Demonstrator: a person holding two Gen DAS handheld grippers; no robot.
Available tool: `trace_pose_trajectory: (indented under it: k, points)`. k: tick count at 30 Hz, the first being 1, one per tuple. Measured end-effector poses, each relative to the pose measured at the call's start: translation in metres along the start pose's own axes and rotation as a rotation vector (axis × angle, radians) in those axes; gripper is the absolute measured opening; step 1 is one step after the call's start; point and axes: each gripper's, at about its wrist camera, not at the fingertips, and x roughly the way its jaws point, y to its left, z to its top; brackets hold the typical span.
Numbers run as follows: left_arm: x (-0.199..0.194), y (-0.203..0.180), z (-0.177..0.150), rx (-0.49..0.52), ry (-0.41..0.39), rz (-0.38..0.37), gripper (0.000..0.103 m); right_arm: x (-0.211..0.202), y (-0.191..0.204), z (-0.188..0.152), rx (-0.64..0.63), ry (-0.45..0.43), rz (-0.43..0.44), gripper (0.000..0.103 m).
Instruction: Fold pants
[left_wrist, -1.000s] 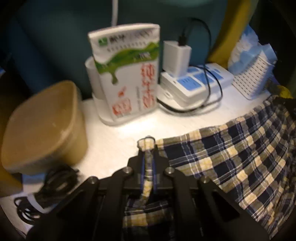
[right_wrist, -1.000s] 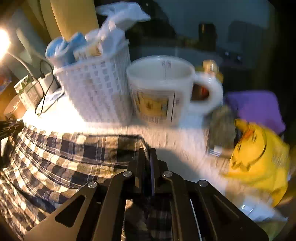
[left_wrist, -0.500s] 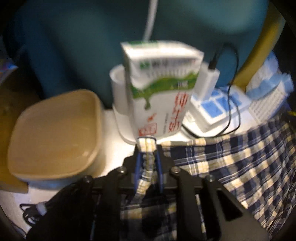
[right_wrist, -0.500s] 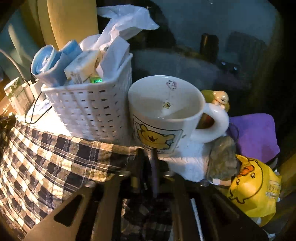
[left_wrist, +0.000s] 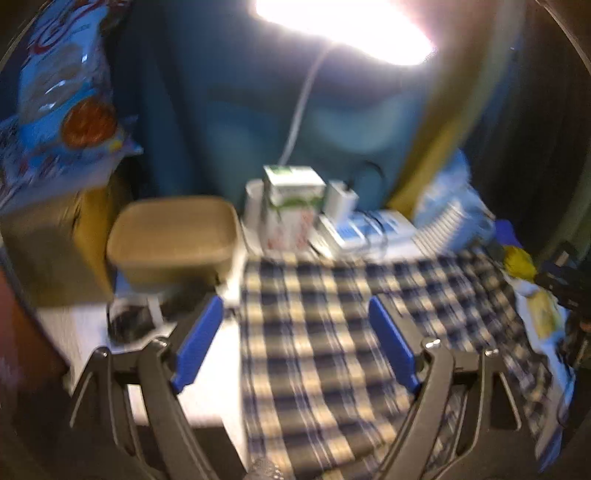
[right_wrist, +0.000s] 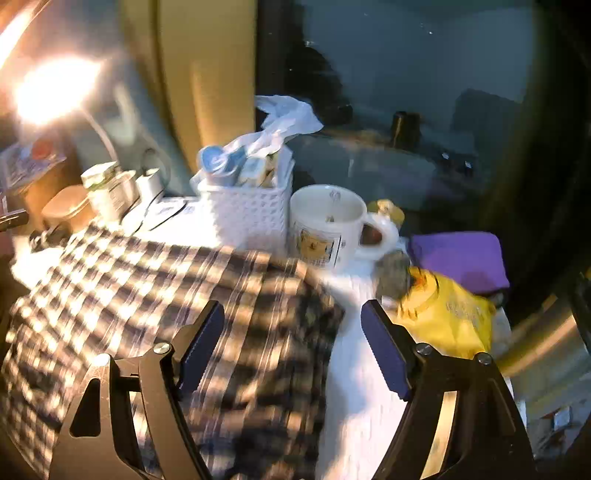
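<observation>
The plaid pants (left_wrist: 332, 332), navy, white and tan, lie spread flat on the white table (left_wrist: 207, 391); they also show in the right wrist view (right_wrist: 166, 314). My left gripper (left_wrist: 295, 325) is open and empty, raised above the pants' left edge. My right gripper (right_wrist: 291, 325) is open and empty, raised above the pants' right edge. Both views are motion-blurred.
Behind the pants stand a tan lidded box (left_wrist: 173, 236), a milk carton (left_wrist: 291, 206), a power strip with charger (left_wrist: 369, 229), a white basket (right_wrist: 247, 210) and a bear mug (right_wrist: 328, 225). A yellow bag (right_wrist: 443, 314) and a purple pouch (right_wrist: 458, 258) lie right.
Both grippers have opened and let go of the pants' edges, then drawn back and up. The pants now lie flat on the table.
</observation>
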Motion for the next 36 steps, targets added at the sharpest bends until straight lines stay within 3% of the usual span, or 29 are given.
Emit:
trace_pose_trajectory:
  k: [3, 8, 14, 17, 18, 19, 21, 24, 31, 34, 36]
  points:
    - [-0.024, -0.006, -0.043, -0.012, 0.032, -0.027, 0.082, -0.023, 0.002, -0.029, 0.011, 0.014, 0.014, 0.079]
    - [-0.055, -0.01, -0.123, -0.084, 0.09, -0.06, 0.082, -0.048, 0.014, -0.086, -0.027, 0.099, 0.032, 0.067]
    - [-0.079, -0.019, -0.19, -0.118, 0.14, -0.047, 0.082, -0.053, 0.016, -0.121, -0.052, 0.145, 0.084, 0.064]
    - [-0.082, -0.025, -0.207, -0.093, 0.167, -0.018, 0.082, -0.043, 0.018, -0.128, -0.049, 0.156, 0.093, 0.063]
    - [-0.083, -0.027, -0.211, -0.092, 0.179, -0.017, 0.082, -0.038, 0.019, -0.131, -0.046, 0.167, 0.1, 0.057]
    - [-0.084, -0.029, -0.217, -0.091, 0.192, -0.008, 0.082, -0.032, 0.024, -0.136, -0.05, 0.186, 0.111, 0.04]
    - [-0.089, -0.033, -0.222, -0.071, 0.189, 0.03, 0.082, -0.028, 0.03, -0.142, -0.061, 0.199, 0.091, 0.025]
    - [-0.092, -0.044, -0.233, -0.003, 0.184, 0.095, 0.082, -0.038, 0.035, -0.142, -0.069, 0.174, 0.049, 0.013]
    - [-0.099, -0.052, -0.243, 0.035, 0.189, 0.078, 0.082, -0.1, 0.03, -0.134, -0.081, 0.075, -0.052, 0.009]
    - [-0.098, -0.062, -0.25, 0.109, 0.188, 0.131, 0.082, -0.121, 0.029, -0.138, -0.085, 0.061, -0.077, 0.009]
    - [-0.097, -0.067, -0.254, 0.126, 0.157, 0.124, 0.082, -0.128, 0.028, -0.145, -0.078, 0.059, -0.085, 0.009]
